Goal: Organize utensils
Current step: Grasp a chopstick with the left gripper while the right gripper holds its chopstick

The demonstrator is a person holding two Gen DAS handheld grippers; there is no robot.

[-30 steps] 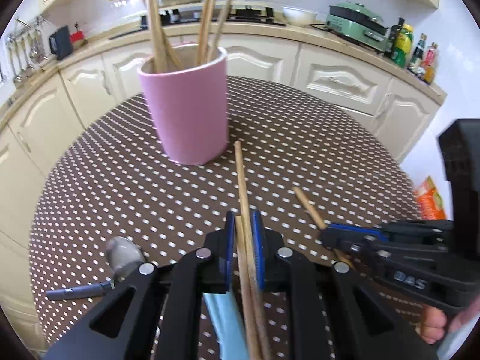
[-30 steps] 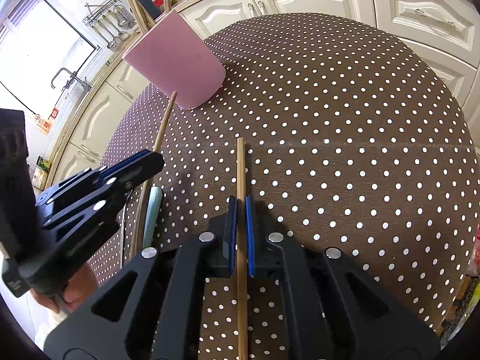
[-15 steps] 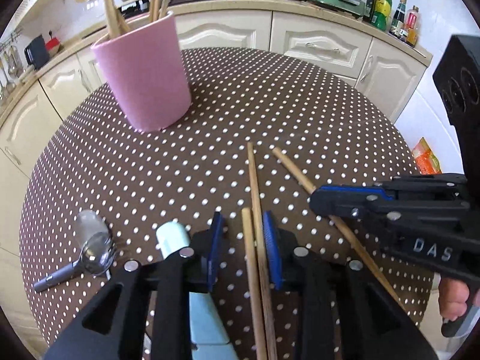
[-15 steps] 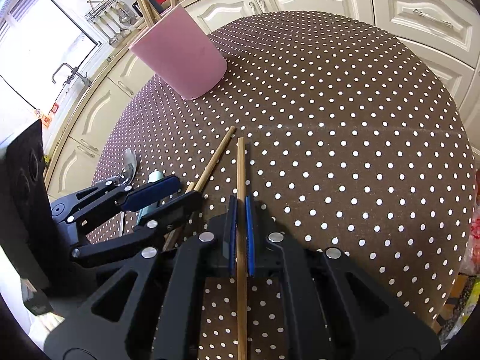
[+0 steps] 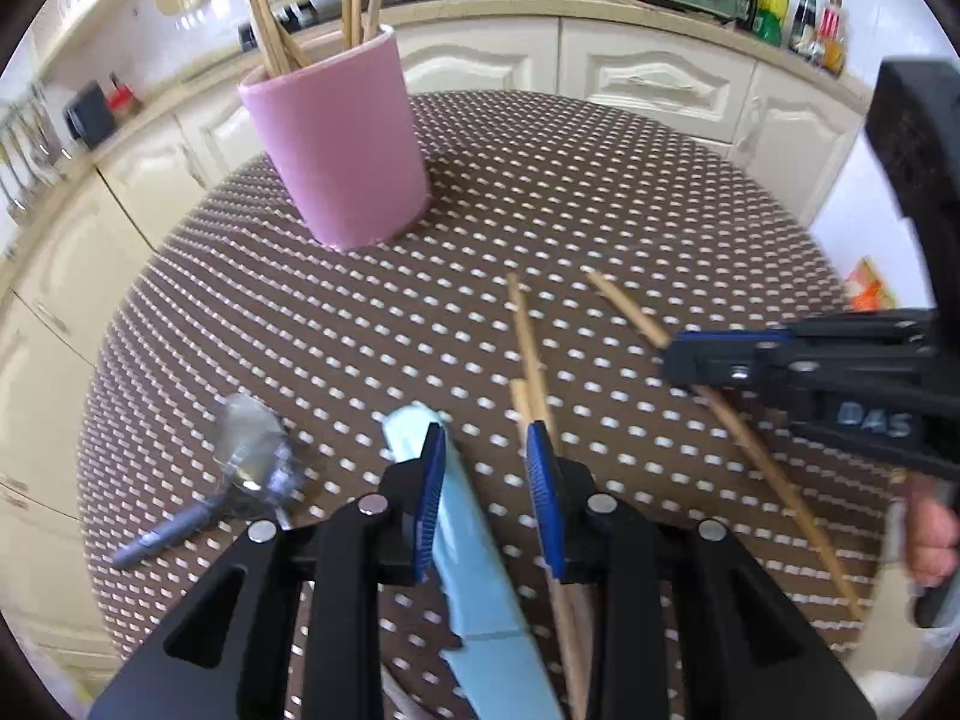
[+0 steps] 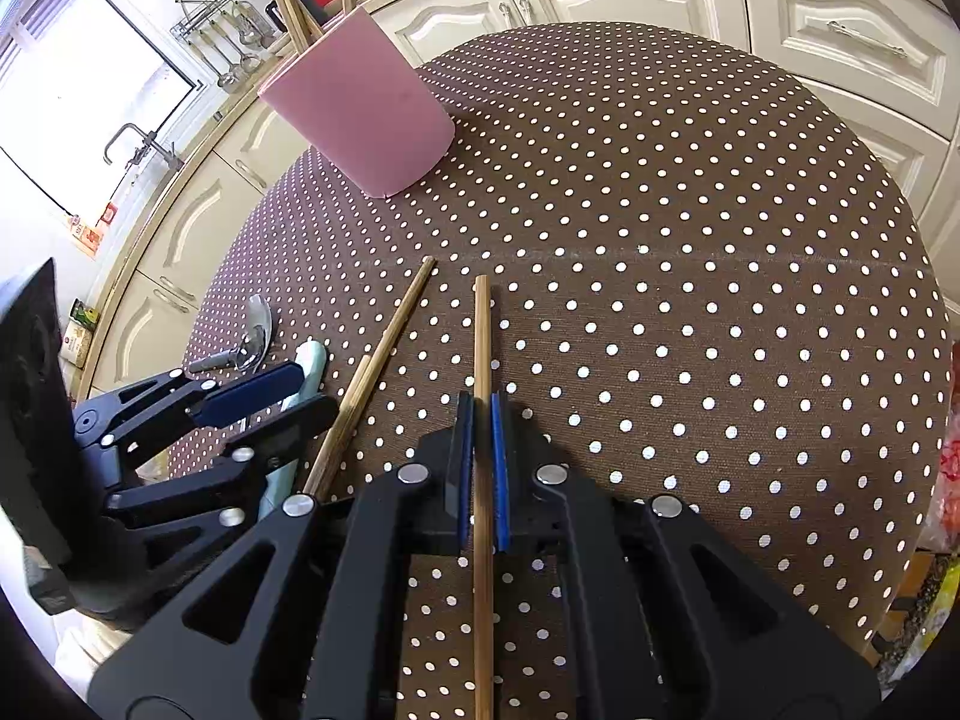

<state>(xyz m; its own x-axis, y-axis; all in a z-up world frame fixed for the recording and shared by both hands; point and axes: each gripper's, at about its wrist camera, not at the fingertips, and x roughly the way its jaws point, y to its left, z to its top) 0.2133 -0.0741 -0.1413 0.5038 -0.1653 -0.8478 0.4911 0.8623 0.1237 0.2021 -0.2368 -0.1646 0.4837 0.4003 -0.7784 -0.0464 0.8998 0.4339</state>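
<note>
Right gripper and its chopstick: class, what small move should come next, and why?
Probably lift the chopstick and carry it toward the pink cup. The right gripper is already shut on it, its far end lies low over the tablecloth, and the cup already holds other chopsticks upright.
</note>
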